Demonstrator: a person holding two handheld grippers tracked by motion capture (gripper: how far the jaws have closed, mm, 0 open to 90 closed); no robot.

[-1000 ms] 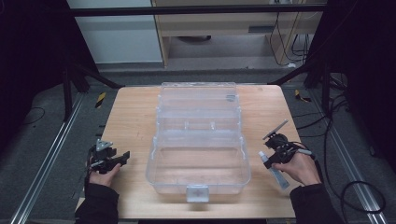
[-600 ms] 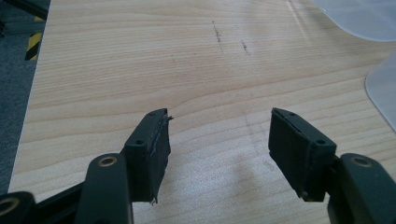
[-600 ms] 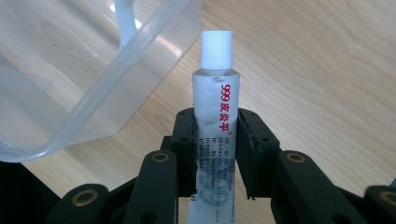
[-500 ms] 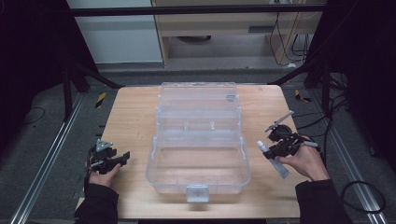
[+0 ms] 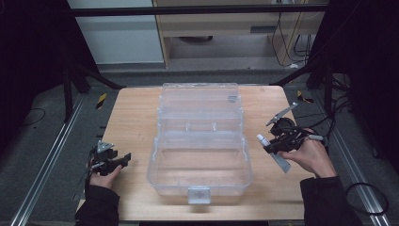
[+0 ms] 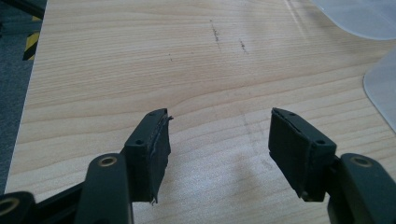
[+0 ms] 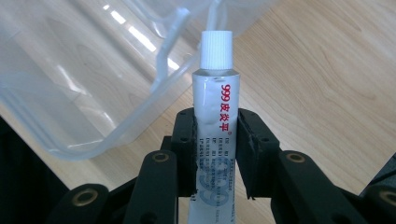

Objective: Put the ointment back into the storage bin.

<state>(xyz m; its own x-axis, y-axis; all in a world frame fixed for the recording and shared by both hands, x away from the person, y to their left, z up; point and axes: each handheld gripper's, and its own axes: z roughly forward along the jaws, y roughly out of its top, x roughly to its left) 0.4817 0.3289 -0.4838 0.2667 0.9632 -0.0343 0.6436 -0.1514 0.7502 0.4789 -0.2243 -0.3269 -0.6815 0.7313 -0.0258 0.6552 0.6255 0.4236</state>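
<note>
Your right claw (image 7: pixel 215 149) is clamped on a white tube (image 7: pixel 215 121), its pads pressing the tube's sides; the white cap pointing out ahead of the jaws, the flat tail trailing behind them. The clear plastic box (image 5: pixel 200 160) sits open just beyond the cap, to that claw's left. Your left claw (image 6: pixel 217 144) has its jaws apart with nothing between them, bare wooden table (image 6: pixel 140 60) beneath and ahead.

My right gripper (image 5: pixel 274 142) holds a white tube (image 5: pixel 273 153) off the table (image 5: pixel 136 113), just right of the open clear plastic box (image 5: pixel 200 141). My left gripper (image 5: pixel 123 157) sits low at the left edge, well apart from the box.
</note>
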